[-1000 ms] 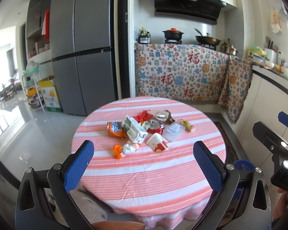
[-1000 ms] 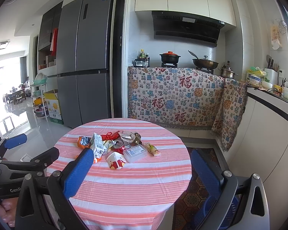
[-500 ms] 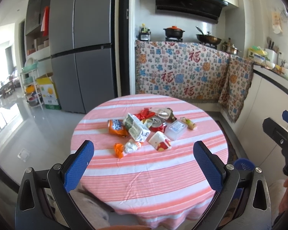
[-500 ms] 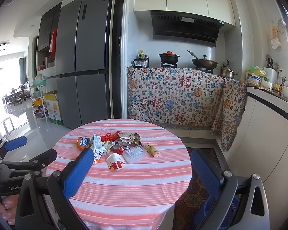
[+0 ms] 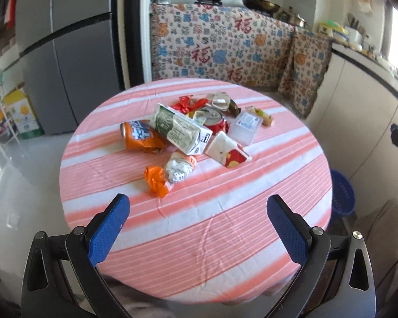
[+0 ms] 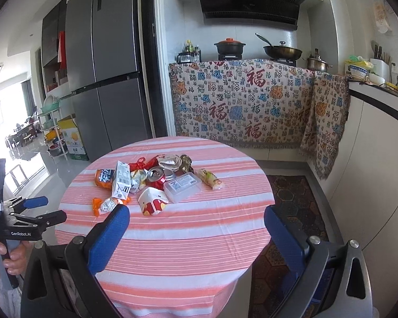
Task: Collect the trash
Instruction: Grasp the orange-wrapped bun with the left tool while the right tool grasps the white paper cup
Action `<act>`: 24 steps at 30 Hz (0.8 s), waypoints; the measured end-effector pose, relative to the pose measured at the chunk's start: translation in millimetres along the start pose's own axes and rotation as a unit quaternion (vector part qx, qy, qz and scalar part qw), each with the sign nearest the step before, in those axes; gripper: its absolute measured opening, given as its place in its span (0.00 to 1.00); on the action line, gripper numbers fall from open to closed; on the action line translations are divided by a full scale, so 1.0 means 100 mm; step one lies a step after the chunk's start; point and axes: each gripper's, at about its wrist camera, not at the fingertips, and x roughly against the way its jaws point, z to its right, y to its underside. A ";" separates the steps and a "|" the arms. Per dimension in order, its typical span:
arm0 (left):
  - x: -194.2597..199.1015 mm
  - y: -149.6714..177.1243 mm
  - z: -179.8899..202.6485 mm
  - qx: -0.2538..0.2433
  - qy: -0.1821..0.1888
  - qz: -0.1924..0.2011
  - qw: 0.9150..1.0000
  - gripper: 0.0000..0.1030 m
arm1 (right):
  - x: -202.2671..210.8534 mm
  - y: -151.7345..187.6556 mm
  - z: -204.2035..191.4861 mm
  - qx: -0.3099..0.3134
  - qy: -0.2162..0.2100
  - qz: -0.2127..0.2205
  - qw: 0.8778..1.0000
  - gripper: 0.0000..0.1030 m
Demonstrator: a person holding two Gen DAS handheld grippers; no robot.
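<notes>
A heap of trash lies mid-table on the round pink-striped table (image 5: 199, 238): a green and white carton (image 5: 180, 128), an orange snack bag (image 5: 140, 136), a crushed red can (image 5: 215, 120), a red and white paper cup (image 5: 228, 151), a clear plastic box (image 5: 245, 127) and a crumpled orange wrapper (image 5: 156, 181). My left gripper (image 5: 199, 228) is open and empty, over the table's near part, short of the wrapper. My right gripper (image 6: 196, 235) is open and empty, nearer the table's front edge (image 6: 172, 265). The left gripper also shows in the right wrist view (image 6: 39, 209).
A blue basket (image 5: 342, 196) stands on the floor right of the table. A grey fridge (image 6: 106, 79) stands behind on the left. A cloth-covered counter (image 6: 246, 106) with pots runs along the back and a white counter (image 6: 379, 137) along the right.
My left gripper has moved forward and tilted down toward the trash heap, which now looks larger and closer. My right gripper has moved slightly closer to the table. Both stay open.
</notes>
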 end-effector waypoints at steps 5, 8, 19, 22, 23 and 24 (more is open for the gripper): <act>-0.63 -0.13 0.05 -0.054 -0.013 -0.046 0.997 0.99 | -0.23 0.12 -0.03 0.012 -0.020 -0.023 0.999 1.00; -1.03 -0.16 0.03 -0.078 -0.031 -0.072 0.994 0.99 | -0.43 0.22 -0.06 0.022 -0.041 -0.048 0.998 1.00; -1.33 -0.25 -0.05 -0.074 -0.050 -0.090 0.992 0.57 | -1.20 0.55 -0.14 0.029 -0.088 -0.149 0.984 1.00; -1.24 -0.22 -0.08 -0.058 -0.026 -0.096 0.993 0.26 | -1.39 0.49 -0.27 0.046 -0.116 -0.158 0.979 1.00; -1.18 -0.20 -0.07 -0.053 -0.025 -0.096 0.994 0.25 | -1.47 0.47 -0.33 0.052 -0.129 -0.163 0.977 1.00; -1.13 -0.16 -0.06 -0.047 -0.023 -0.097 0.994 0.24 | -1.57 0.43 -0.40 0.061 -0.141 -0.167 0.974 1.00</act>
